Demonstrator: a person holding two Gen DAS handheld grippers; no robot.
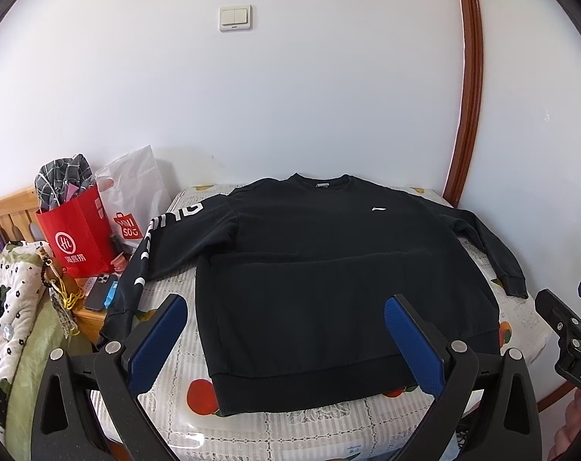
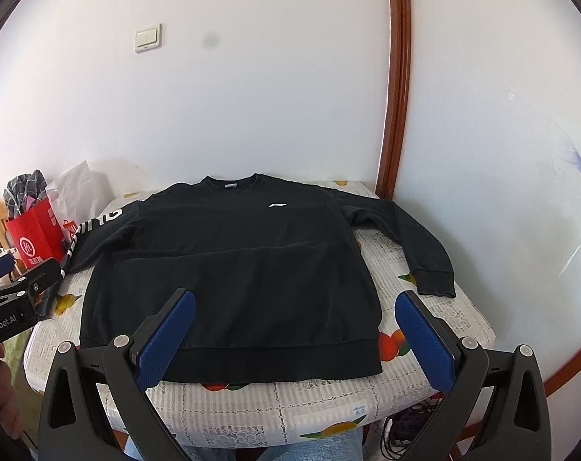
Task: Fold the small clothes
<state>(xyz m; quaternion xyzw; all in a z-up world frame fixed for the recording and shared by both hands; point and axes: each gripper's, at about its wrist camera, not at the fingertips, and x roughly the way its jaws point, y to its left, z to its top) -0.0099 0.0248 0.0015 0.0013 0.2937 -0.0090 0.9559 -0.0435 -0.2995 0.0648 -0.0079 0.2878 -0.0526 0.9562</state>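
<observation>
A black long-sleeved cotton sweatshirt (image 1: 328, 269) lies flat, front up, on the fruit-print cloth-covered surface (image 1: 182, 415) — sleeves spread out to both sides. The left hand-held gripper (image 1: 286, 342) and the right hand-held gripper (image 2: 294, 334) both hang wide open above its bottom hem — holding nothing.

we see sweatshirt (image 1: 328, 269): matt black knit cloth, ribbed hem | table cover (image 2: 328, 395): glossy plastic, fruit print | our gripper pads (image 1: 159, 342): textured blue on matt black plastic, metal pins | bag (image 1: 79, 234): red paper | door frame (image 2: 398, 77): glossy wood
</observation>
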